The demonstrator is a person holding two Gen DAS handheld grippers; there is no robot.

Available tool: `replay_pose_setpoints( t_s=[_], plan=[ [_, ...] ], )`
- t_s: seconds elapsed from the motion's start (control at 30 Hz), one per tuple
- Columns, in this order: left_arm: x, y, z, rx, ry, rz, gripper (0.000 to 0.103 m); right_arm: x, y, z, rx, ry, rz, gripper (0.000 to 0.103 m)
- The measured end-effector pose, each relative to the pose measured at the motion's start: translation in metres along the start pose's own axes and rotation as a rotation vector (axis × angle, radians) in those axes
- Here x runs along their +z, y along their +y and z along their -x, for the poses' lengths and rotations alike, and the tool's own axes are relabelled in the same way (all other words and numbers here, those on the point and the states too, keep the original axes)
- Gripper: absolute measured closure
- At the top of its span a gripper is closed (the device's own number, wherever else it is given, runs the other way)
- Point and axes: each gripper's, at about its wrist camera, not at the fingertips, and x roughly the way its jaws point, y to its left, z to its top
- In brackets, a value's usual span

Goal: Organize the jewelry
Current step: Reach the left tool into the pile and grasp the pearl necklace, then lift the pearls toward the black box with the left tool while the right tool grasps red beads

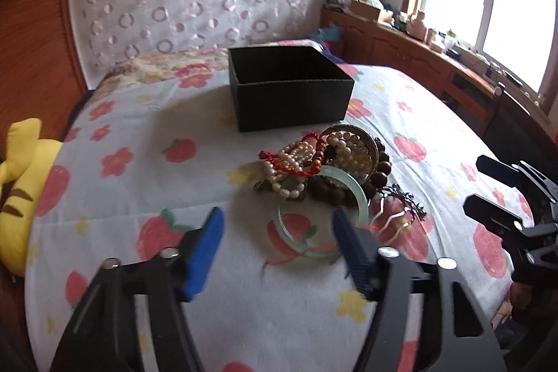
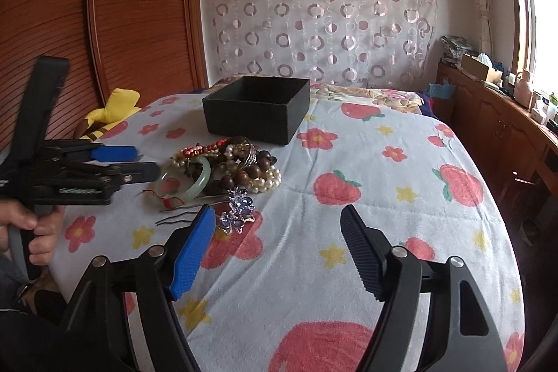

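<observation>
On the strawberry-and-flower bedspread point(image 1: 122, 114), at the centre of the left wrist view, a tangled heap of jewelry point(image 1: 324, 162) is seen just below an open black box point(image 1: 289, 89), which is shown upright with nothing visible inside. Within the heap, white pearl strands point(image 1: 289, 162), a red beaded cord point(image 1: 310, 162), dark wooden beads point(image 1: 378, 169) and a pale green jade bangle point(image 1: 352, 194) are piled together; the bangle is leaned against the pile with a red thread trailing from it. A silver hair comb with a crystal flower point(image 1: 401, 204) is laid just right of the bangle. The left gripper point(image 1: 277, 243) is held at the lower middle of that frame with its jaws parted to a moderate gap; the near arc of the bangle is seen between the blue pads, though no contact can be made out. In the right wrist view, the right gripper point(image 2: 277, 243) is shown at the lower middle, jaws spread wide over bare bedspread and gripping nothing, its left pad close beside the crystal flower. The left gripper is also seen at the left edge there, its handle grasped by a hand point(image 2: 33, 232). A yellow plush toy point(image 1: 21, 183) is glimpsed at the left edge of the bed.
</observation>
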Motion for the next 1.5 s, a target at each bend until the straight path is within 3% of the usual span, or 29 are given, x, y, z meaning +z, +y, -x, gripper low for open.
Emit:
replay_pose_setpoints(
  t_s=[0.07,0.23,0.63,0.87,1.5],
  plan=[
    [0.006,0.001,-0.009,-0.017,0.020,0.002,0.062,0.001,0.001,0.000,0.002,0.001,0.003,0.026],
    [0.014,0.007,-0.017,-0.052,0.026,0.032,0.066,0.001,0.003,0.000,0.004,-0.004,0.010,0.026],
    [0.018,0.022,-0.031,-0.125,0.059,0.106,0.098,0.001,0.004,0.001,0.001,-0.004,0.009,0.026],
    [0.023,0.020,-0.015,-0.104,0.009,0.072,0.098,0.001,0.004,0.001,0.002,-0.005,0.006,0.026],
    [0.075,0.042,0.088,-0.079,-0.229,0.087,0.099,0.019,0.016,-0.001,0.027,-0.018,0.062,0.026]
  ],
)
